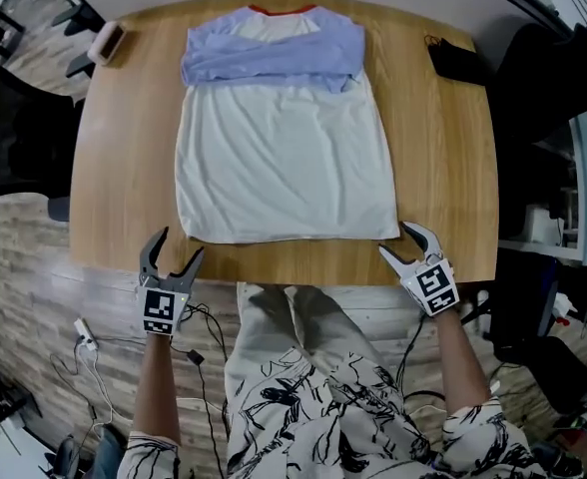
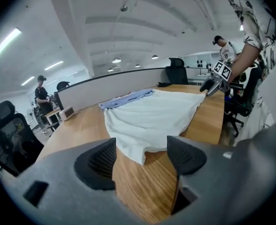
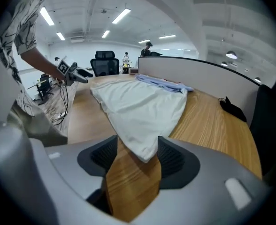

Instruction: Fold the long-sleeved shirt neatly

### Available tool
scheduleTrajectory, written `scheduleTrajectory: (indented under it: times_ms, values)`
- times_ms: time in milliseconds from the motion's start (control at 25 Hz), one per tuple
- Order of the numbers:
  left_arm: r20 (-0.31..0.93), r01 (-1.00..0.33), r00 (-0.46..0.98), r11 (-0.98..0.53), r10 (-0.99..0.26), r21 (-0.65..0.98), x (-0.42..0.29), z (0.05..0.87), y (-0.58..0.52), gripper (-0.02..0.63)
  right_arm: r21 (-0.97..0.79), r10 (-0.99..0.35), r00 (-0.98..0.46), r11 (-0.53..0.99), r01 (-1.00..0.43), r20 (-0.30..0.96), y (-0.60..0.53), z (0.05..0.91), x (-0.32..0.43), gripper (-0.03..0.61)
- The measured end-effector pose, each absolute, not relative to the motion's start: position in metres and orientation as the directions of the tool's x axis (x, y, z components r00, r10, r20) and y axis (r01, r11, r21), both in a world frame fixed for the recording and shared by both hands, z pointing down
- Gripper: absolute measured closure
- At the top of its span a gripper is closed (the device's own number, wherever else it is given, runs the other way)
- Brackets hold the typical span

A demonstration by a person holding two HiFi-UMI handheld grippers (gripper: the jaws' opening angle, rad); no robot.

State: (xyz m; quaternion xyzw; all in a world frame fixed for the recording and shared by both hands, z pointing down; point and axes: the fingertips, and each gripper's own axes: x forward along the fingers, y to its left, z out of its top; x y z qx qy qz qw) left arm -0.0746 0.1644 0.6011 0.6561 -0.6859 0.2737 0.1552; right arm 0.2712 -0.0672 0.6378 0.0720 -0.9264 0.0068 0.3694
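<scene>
The long-sleeved shirt (image 1: 286,158) lies flat on the wooden worktop (image 1: 124,168), with its white body spread out, its blue sleeves (image 1: 274,56) folded across the chest and its red collar at the end farthest from both tongs. Its hem runs along the near edge, stretched between the two tongs. The left tongs (image 1: 177,246) hang at the worktop's near edge just beside the hem's left corner. Their jaws stand well apart and hold nothing. In the left gripper view that corner lies just ahead of the gap, with bare wood between the pads. The right tongs (image 1: 397,239) are at the hem's right corner, also open. In the right gripper view the tip of the cloth reaches in between the jaws, close to the right-hand pad, but is not pinched. Far beyond the right tongs, a black bundle (image 1: 457,60) sits near the worktop's far corner. Far beyond the left tongs, a small white box (image 1: 107,42) rests at the opposite far corner.
</scene>
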Motion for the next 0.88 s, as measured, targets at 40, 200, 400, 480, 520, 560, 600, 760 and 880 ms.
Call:
scheduleTrajectory:
  times_ms: [40,200,400,480,520,560,600,760,880]
  values:
    - [0.582,-0.986,-0.062,-0.043,-0.811,-0.163,-0.073,0.605,0.163,0.273,0.04,-0.109,-0.71,0.993,-0.114,0.696,-0.068,0.64,0.275,0.3]
    - [0.649,-0.972,0.015,-0.163,-0.76,-0.168,-0.076,0.625,0.167,0.295,0.038,-0.023,-0.696,0.999,0.007,0.718,-0.067,0.647,0.281,0.308]
    - [0.696,-0.958,0.027,-0.217,-0.718,-0.187,-0.088,0.643,0.175,0.342,0.034,0.047,-0.687,0.994,0.105,0.725,-0.065,0.654,0.277,0.314]
    - [0.701,-0.954,0.034,-0.231,-0.713,-0.189,-0.089,0.643,0.171,0.368,0.031,0.061,-0.684,0.992,0.121,0.727,-0.066,0.654,0.275,0.311]
    - [0.702,-0.953,0.036,-0.236,-0.712,-0.191,-0.09,0.643,0.17,0.373,0.03,0.064,-0.682,0.992,0.125,0.728,-0.067,0.654,0.275,0.31]
    - [0.701,-0.952,0.03,-0.234,-0.712,-0.197,-0.091,0.642,0.169,0.374,0.031,0.064,-0.681,0.991,0.127,0.729,-0.067,0.654,0.276,0.306]
    - [0.699,-0.954,0.021,-0.223,-0.715,-0.2,-0.093,0.641,0.168,0.406,0.032,0.063,-0.682,0.991,0.127,0.729,-0.068,0.654,0.276,0.304]
    - [0.711,-0.959,0.038,-0.224,-0.703,-0.171,-0.097,0.644,0.167,0.471,0.033,0.062,-0.681,0.992,0.126,0.729,-0.068,0.654,0.276,0.313]
    - [0.728,-0.938,0.056,-0.286,-0.683,-0.196,-0.09,0.651,0.166,0.564,0.051,0.057,-0.677,0.989,0.139,0.733,-0.068,0.652,0.278,0.314]
